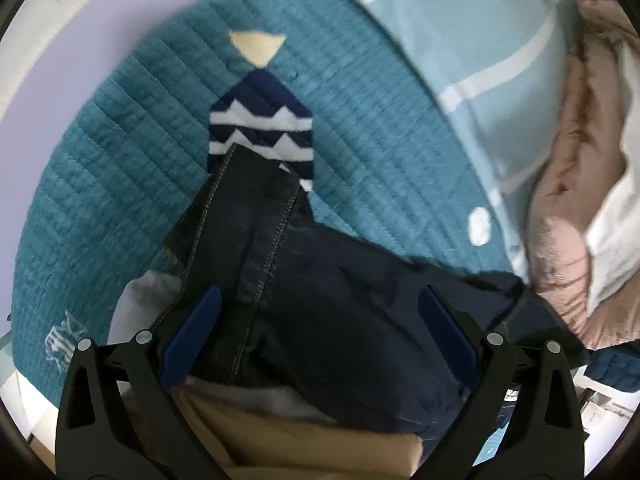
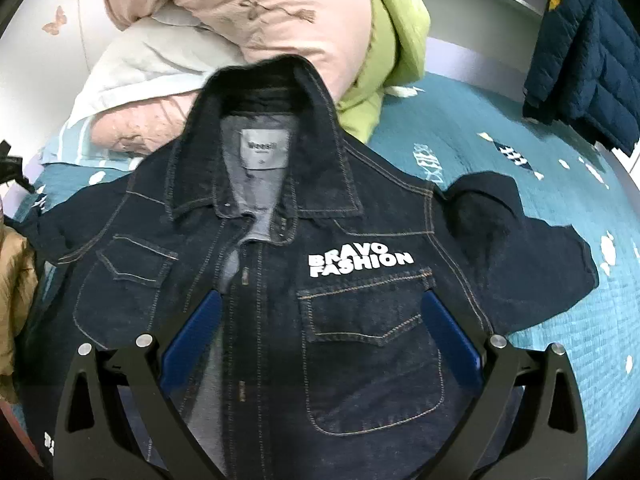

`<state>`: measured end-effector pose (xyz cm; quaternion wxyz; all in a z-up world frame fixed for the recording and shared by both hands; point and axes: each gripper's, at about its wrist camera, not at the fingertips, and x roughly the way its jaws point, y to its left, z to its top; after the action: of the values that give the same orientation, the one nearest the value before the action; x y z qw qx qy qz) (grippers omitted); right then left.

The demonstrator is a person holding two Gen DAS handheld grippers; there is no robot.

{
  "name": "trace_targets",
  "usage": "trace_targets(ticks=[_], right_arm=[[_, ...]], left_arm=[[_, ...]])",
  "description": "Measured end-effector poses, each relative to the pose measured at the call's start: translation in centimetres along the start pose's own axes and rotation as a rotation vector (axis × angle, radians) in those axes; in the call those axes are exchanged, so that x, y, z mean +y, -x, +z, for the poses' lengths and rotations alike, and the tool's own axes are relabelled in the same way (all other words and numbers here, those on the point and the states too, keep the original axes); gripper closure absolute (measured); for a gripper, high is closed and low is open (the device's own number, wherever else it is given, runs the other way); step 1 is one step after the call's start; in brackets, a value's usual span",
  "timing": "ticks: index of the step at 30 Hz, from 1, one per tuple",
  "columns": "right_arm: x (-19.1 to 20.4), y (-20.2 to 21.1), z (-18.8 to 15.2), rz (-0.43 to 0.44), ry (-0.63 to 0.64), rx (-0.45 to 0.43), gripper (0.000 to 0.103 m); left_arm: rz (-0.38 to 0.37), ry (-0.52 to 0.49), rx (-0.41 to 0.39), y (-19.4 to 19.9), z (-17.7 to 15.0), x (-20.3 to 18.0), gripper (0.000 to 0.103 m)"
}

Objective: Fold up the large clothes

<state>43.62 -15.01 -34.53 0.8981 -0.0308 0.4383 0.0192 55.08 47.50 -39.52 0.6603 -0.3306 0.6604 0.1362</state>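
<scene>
Denim jacket (image 2: 320, 264) lies front-up on teal quilt (image 2: 520, 184), collar toward pink bedding (image 2: 224, 4). Right gripper (image 2: 320, 336) spread wide above chest pocket, holding nothing. Left gripper (image 1: 320, 336) likewise spread over a sleeve (image 1: 248, 216).

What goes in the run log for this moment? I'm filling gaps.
stage: pre-fold | jacket: spread front-up on quilt, collar away | left gripper: open over sleeve | right gripper: open over chest
</scene>
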Motion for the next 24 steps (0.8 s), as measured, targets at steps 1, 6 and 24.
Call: trace_targets(ticks=[1,6,24], right_arm=[[0.0,-0.3,0.0,0.003,0.000,0.005,0.007],[1.8,-0.6,0.1,0.031,0.042,0.011,0.007],[2.9,-0.1,-0.5,0.025,0.085,-0.009,0.007]], left_arm=[[0.015,-0.010,0.005,-0.6,-0.2,0.2,0.005],[0.119,-0.097,0.030,-3.4,0.2,-0.7,0.005],[0.109,-0.239,-0.056,-2.7,-2.6,-5.0,0.089]])
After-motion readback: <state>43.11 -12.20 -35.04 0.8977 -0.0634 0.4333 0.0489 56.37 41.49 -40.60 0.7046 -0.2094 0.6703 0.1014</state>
